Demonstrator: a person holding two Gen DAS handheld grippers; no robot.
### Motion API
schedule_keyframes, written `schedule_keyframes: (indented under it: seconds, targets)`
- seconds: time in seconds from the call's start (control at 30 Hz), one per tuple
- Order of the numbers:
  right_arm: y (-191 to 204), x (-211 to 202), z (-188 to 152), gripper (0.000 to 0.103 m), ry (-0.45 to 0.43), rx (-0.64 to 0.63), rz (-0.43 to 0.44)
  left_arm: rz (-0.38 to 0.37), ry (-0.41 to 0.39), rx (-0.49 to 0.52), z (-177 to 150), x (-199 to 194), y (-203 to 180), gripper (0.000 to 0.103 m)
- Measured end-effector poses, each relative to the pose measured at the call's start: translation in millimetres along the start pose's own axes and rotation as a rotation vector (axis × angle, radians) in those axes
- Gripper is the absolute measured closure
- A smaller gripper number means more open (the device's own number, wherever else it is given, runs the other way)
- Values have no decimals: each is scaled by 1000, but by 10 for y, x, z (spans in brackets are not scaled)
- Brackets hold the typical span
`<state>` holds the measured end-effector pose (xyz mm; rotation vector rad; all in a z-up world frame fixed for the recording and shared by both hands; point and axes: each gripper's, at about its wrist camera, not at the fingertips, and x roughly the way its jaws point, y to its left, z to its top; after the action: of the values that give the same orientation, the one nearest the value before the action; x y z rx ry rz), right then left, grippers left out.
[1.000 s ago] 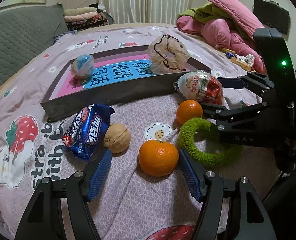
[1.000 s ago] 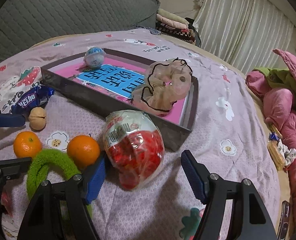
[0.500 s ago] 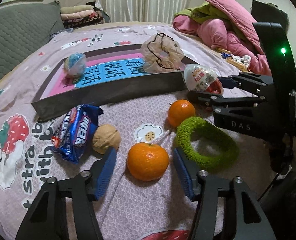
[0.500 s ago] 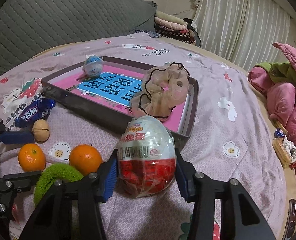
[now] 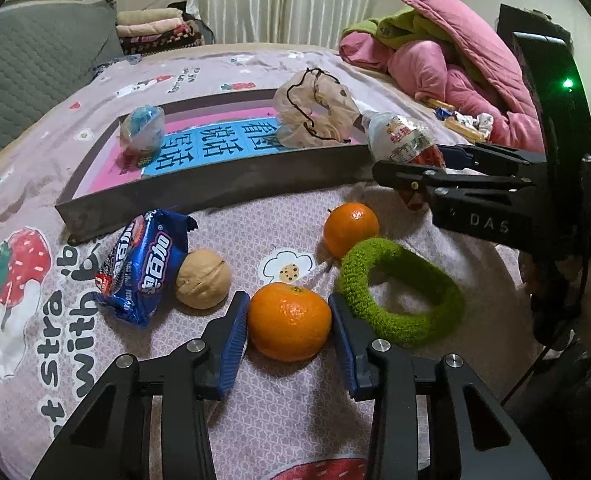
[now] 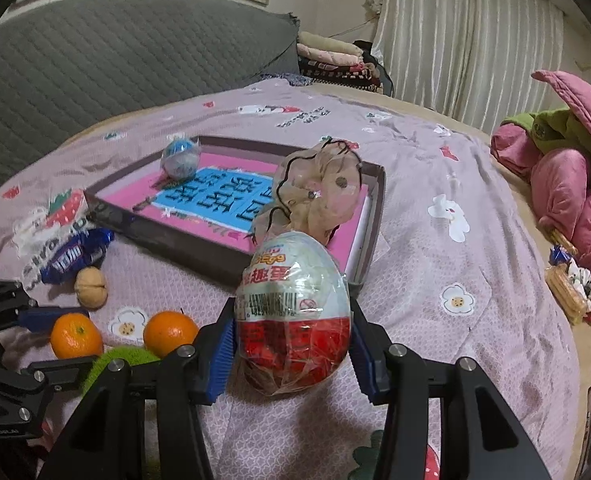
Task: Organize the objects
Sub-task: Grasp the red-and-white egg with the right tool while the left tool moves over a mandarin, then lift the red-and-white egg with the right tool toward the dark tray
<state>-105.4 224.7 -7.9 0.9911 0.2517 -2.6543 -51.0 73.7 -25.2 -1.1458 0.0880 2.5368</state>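
Note:
My right gripper [image 6: 291,344] is shut on a red-and-white wrapped chocolate egg [image 6: 293,320] and holds it above the bedspread, just short of the pink tray's [image 6: 167,236] near right corner. The egg also shows in the left wrist view [image 5: 403,140]. My left gripper [image 5: 289,330] has its blue pads on both sides of an orange mandarin [image 5: 289,328] that rests on the bed. A second mandarin [image 5: 351,228], a green hair loop [image 5: 399,296], a walnut [image 5: 203,278] and a blue snack packet [image 5: 147,268] lie nearby. The tray holds a blue wrapped ball [image 5: 143,132] and a beige scrunchie [image 5: 315,116].
A grey headboard cushion [image 6: 115,68] stands behind the bed. Pink and green bedding [image 5: 447,52] is piled at the right. Snack packets [image 6: 567,292] lie by that pile. Folded blankets [image 6: 331,60] sit at the back.
My right gripper closed on the egg and lifted it off the bed toward the tray. My left gripper moved forward and closed its pads in around the near mandarin.

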Motion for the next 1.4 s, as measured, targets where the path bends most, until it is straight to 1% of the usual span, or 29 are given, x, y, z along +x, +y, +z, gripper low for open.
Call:
schedule_keyframes:
  seconds: [0.27, 0.47, 0.57, 0.7, 0.77, 0.93, 1.27, 1.33, 1.4]
  targets:
    - [-43, -130, 90, 53, -57, 46, 34, 3, -37, -26, 112, -134, 52, 62]
    - [37, -213, 194, 53, -101, 40, 56, 6, -80, -30, 226, -274, 74, 62]
    - [75, -235, 242, 53, -118, 36, 66, 21, -114, -26, 290, -353, 88, 67]
    - [129, -263, 294, 53, -139, 30, 71, 35, -145, -31, 382, -436, 140, 67]
    - [142, -265, 319, 53, -148, 32, 76, 48, -143, -30, 409, -408, 164, 67]
    - [142, -207, 362, 53, -145, 52, 90, 50, -110, -39, 366, -264, 226, 76]
    - [216, -191, 414, 53, -155, 35, 96, 64, -131, -38, 393, -286, 274, 78]
    - [232, -180, 424, 53, -154, 31, 100, 65, -131, -48, 415, -284, 302, 81]
    - [241, -169, 430, 53, -154, 31, 101, 68, -132, -51, 429, -282, 322, 81]
